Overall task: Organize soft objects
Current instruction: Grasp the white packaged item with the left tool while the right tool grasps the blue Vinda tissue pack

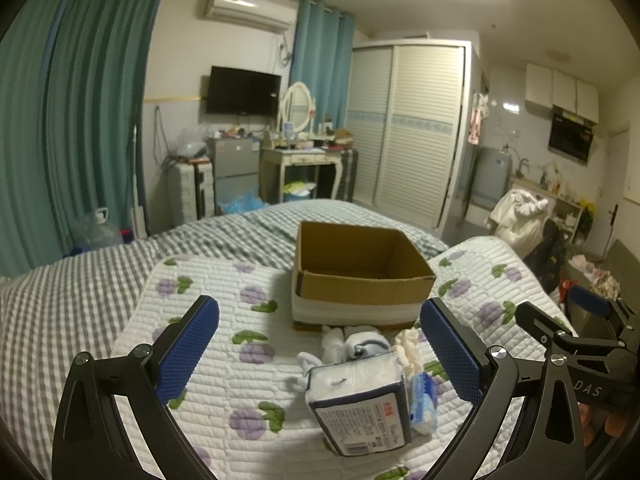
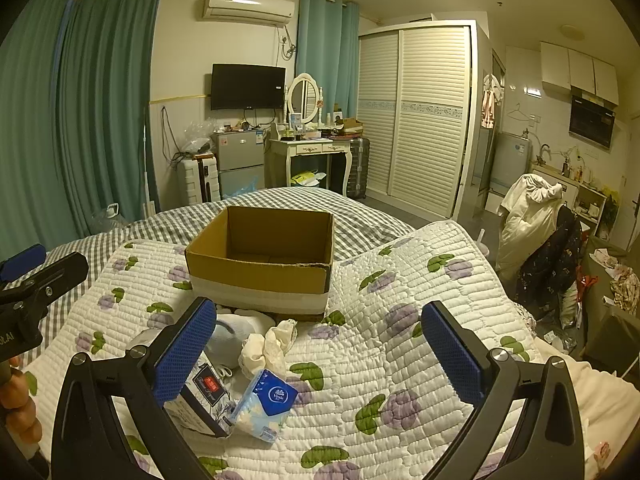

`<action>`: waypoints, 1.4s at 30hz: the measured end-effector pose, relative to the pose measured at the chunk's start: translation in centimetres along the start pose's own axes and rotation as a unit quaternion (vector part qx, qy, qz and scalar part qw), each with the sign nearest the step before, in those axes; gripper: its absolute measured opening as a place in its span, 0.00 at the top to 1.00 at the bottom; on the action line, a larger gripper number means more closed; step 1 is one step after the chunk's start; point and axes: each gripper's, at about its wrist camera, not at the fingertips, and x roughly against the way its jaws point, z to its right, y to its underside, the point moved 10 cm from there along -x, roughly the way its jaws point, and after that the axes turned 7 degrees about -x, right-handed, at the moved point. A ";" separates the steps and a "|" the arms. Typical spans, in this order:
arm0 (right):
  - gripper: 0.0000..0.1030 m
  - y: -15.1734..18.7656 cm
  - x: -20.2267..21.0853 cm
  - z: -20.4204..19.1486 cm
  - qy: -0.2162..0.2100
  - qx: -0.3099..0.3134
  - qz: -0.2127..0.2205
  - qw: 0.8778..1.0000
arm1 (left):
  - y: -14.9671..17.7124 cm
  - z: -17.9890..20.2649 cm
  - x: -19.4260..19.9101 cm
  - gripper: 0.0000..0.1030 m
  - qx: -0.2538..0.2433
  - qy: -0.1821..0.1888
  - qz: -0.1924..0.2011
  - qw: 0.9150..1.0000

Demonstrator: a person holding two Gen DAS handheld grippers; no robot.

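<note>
An open, empty cardboard box (image 1: 360, 276) (image 2: 260, 264) stands on a white quilt with purple flowers (image 1: 224, 344) (image 2: 400, 320). In front of it lie soft items: a large tissue pack with a dark blue border (image 1: 360, 404) (image 2: 200, 400), a small blue tissue pack (image 1: 424, 400) (image 2: 266, 404), rolled white socks (image 1: 360, 344) (image 2: 240, 324) and a crumpled cream cloth (image 1: 408, 344) (image 2: 268, 346). My left gripper (image 1: 320, 356) is open above the pile. My right gripper (image 2: 320, 356) is open over the quilt, just right of the pile. Both are empty.
The quilt lies on a grey checked bedsheet (image 1: 80, 292). Beyond the bed stand a small fridge (image 1: 234, 168), a dressing table with a mirror (image 1: 300, 152) and a white wardrobe (image 1: 412, 128). A chair draped with clothes (image 2: 536, 232) stands at the right.
</note>
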 end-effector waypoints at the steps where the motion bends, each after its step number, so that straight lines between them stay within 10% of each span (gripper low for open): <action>1: 0.00 0.1 0.0 0.0 -0.001 0.001 0.000 1.000 | 0.0 0.0 0.1 0.01 0.000 -0.001 0.000 1.000; 9: 0.00 0.3 1.6 1.0 -0.001 0.013 0.001 1.000 | 1.0 0.8 1.1 0.01 0.003 0.000 -0.011 1.000; 22: 0.00 6.5 -2.7 3.7 0.003 0.003 -0.089 0.996 | 11.4 5.2 -6.3 0.02 0.024 0.032 -0.140 0.989; 42: 0.00 10.0 -6.8 1.3 -0.010 0.004 -0.142 0.990 | 9.8 2.4 -6.1 0.19 0.015 0.056 -0.114 0.992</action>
